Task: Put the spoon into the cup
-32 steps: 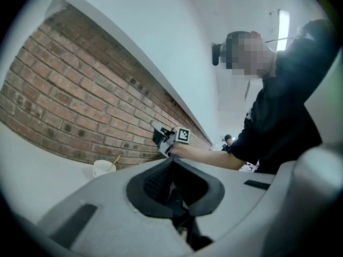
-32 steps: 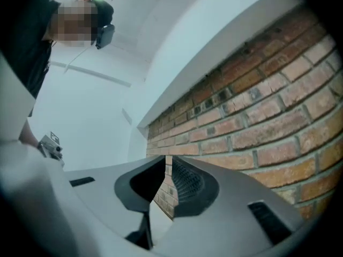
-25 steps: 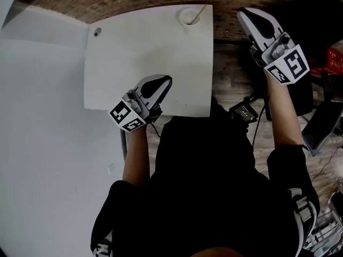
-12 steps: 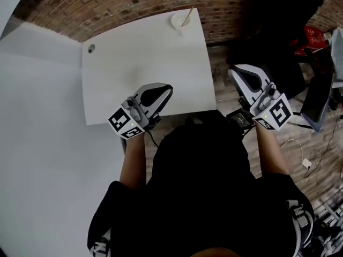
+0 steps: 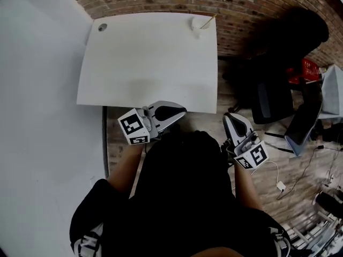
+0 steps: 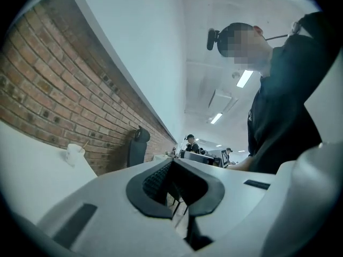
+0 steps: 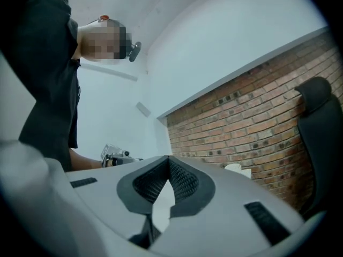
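Our left gripper (image 5: 179, 112) and right gripper (image 5: 229, 119), jaws together and empty, hang by the table's (image 5: 144, 58) near edge; the slim, likely light spoon (image 5: 208, 20), best pinched by its handle, leans in the far-right-corner cup (image 5: 197, 23).

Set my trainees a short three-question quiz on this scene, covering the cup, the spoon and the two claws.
1. True or false: the spoon already stands in the cup.
2. Where on the table is the cup? A) near left corner B) far right corner C) centre
3. What do the left claw and the right claw hold?

Key: 1 true. 2 B. 3 Nothing; both are shut and empty, held close to the person, off the table.
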### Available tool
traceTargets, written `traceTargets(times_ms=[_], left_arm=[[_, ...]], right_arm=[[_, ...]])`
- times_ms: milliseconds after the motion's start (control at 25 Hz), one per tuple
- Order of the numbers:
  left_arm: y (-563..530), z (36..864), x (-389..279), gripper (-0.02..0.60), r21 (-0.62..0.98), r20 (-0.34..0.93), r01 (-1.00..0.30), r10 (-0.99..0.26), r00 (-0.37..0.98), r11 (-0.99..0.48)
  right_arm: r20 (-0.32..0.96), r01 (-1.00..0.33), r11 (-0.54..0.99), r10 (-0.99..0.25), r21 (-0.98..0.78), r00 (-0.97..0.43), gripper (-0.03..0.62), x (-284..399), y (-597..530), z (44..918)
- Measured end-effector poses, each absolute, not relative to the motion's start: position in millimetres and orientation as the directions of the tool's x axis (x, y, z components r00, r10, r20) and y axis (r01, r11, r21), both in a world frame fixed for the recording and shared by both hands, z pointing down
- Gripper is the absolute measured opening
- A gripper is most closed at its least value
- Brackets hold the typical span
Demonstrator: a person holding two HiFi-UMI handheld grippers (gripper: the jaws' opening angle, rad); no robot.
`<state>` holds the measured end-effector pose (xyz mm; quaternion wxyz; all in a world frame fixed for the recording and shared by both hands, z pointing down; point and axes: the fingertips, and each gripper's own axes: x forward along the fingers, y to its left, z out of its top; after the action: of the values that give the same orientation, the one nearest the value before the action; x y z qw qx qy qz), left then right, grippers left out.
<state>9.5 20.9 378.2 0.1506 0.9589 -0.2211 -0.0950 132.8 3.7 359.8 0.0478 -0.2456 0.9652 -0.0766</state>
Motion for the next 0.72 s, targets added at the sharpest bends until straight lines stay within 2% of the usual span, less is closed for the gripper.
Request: traceTargets(times_ms=[160,360,440,720], left_arm=[[53,375,21,0.015,0.36,-0.146,-0.375,-0.449,0.882,-0.854],[99,358,25,0.015,0.324,-0.126,-0.438,-0.497,0.859,-0.839],[122,356,36,0.015,0.328,-0.117,-0.448,-0.506,0.854,-0.832],[210,372,71,0.015,0.332,-0.054,-0.472,-0.516,0.855,-0.817]], right_arm=[[-0.042,-0.393,0.89,-0.412,-0.232,-0.91,0.006,114,40,372],[-0.068,-0.255,0.943,-0.275,-0.215,-0.959,0.006,94,105,364],[-0.085,-0.197,0.957,-0.22,-0.215,-0.972,0.006,98,131,363],[-0.128,-0.104,0.964,-0.138,-0.245,-0.982,0.006,114,193,384]])
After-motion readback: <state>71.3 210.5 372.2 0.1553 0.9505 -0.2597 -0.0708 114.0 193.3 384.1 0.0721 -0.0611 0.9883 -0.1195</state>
